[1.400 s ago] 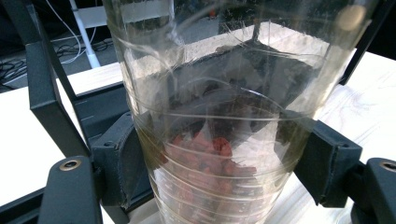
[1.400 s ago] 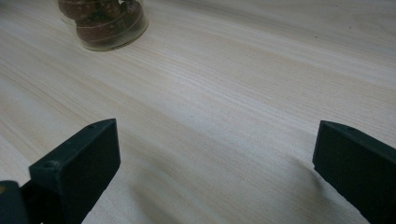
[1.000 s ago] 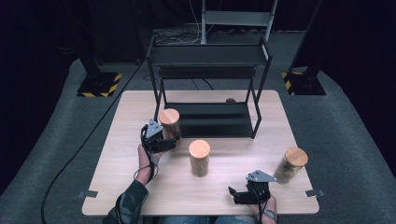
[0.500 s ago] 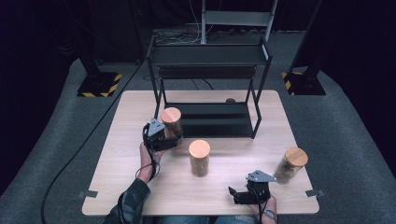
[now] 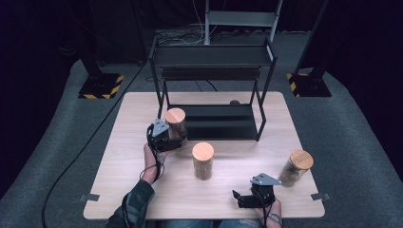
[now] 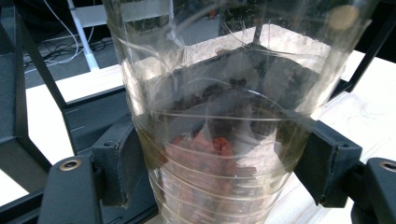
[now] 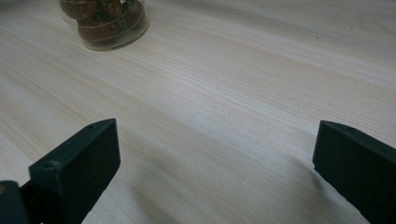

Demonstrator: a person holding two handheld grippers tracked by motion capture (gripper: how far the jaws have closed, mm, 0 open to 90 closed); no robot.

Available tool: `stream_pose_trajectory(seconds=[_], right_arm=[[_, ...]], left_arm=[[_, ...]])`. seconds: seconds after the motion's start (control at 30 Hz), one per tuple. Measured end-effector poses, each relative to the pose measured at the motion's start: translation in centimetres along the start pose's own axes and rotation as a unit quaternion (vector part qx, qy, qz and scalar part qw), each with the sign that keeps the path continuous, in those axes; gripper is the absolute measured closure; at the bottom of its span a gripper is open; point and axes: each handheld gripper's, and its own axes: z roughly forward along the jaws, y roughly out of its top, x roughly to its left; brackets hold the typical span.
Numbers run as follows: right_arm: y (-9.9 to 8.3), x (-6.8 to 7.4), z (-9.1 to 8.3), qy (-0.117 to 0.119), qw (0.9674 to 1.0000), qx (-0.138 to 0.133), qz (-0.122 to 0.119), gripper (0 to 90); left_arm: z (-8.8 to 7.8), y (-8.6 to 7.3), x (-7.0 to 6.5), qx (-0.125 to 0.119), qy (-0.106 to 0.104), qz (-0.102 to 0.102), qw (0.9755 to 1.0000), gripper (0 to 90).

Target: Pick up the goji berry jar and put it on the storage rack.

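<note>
The left gripper (image 5: 166, 137) is clamped on a cork-lidded jar (image 5: 175, 122), both pads pressing its clear wall (image 6: 219, 116) low down, the jar upright with its long axis vertical. The rack's lower shelf (image 5: 223, 121) lies at about two o'clock from the jar, just beside it, so the likely move is a short carry that way under the top shelf (image 5: 214, 56). The right gripper (image 5: 256, 195) rests open at the table's (image 5: 142, 199) near edge, farther from the shelf, nothing between its jaws.
</note>
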Motion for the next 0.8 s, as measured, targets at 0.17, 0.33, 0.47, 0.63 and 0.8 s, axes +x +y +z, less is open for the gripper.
stream_pose_trajectory(seconds=[0.17,0.33,0.47,0.63,0.8], right_arm=[[0.0,0.0,0.0,0.000,1.0000,0.000,0.000,0.0],[0.0,0.0,0.0,0.000,1.0000,0.000,0.000,0.0],[0.0,0.0,0.0,0.000,1.0000,0.001,0.000,0.0],[0.0,0.0,0.0,0.001,1.0000,0.001,0.000,0.0],[0.0,0.0,0.0,0.000,1.0000,0.001,0.000,0.0]], left_arm=[[0.2,0.2,0.0,-0.001,0.000,0.002,1.0000,24.6],[0.4,0.4,-0.1,-0.001,-0.001,0.002,1.0000,24.6],[0.6,0.6,-0.1,0.000,-0.001,0.004,1.0000,24.7],[0.8,0.7,-0.1,-0.001,-0.001,0.005,1.0000,24.6],[1.1,0.9,-0.1,-0.002,-0.001,0.004,1.0000,24.6]])
